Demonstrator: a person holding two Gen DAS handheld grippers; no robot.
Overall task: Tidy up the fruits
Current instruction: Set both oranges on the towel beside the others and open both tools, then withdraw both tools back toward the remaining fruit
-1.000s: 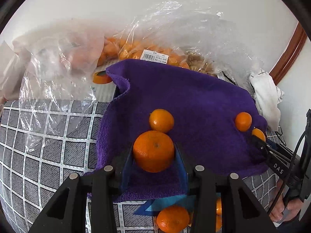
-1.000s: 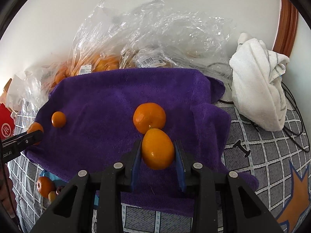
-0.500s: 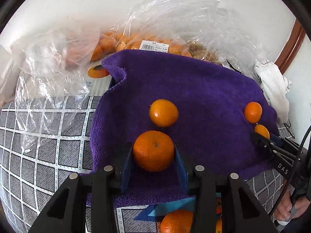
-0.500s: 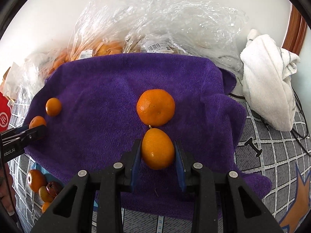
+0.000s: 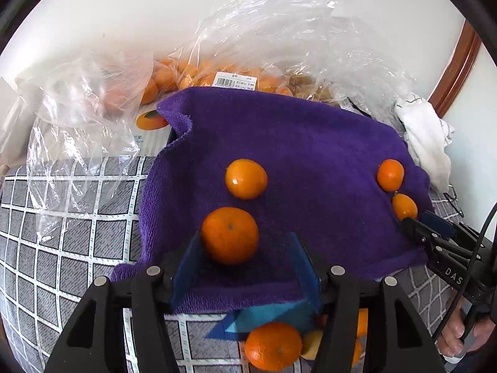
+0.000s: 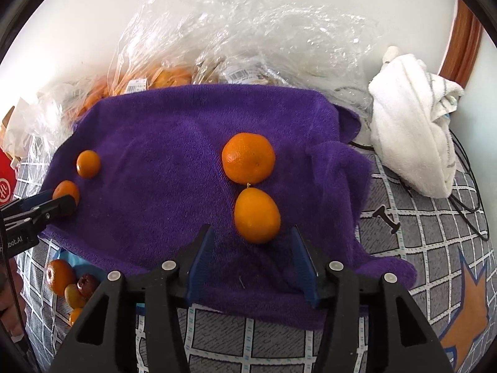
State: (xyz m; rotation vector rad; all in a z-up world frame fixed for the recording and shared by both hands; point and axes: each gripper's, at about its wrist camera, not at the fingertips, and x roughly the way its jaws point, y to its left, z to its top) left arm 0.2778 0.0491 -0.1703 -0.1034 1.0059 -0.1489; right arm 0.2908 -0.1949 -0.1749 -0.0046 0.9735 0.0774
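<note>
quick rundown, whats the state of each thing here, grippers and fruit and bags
left hand-held gripper: open, empty
right hand-held gripper: open, empty
round orange mandarin: released, resting on the purple terry towel
oval orange citrus: released, resting on the towel
purple terry towel: spread out, rumpled at its edges
clear plastic fruit bags: crumpled, fruit inside
white cloth: bunched up

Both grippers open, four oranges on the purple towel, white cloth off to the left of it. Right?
Not quite: the white cloth lies to the right of the purple towel, as the right wrist view shows. The rest holds: left gripper and right gripper are open, with four oranges on the towel.
</note>
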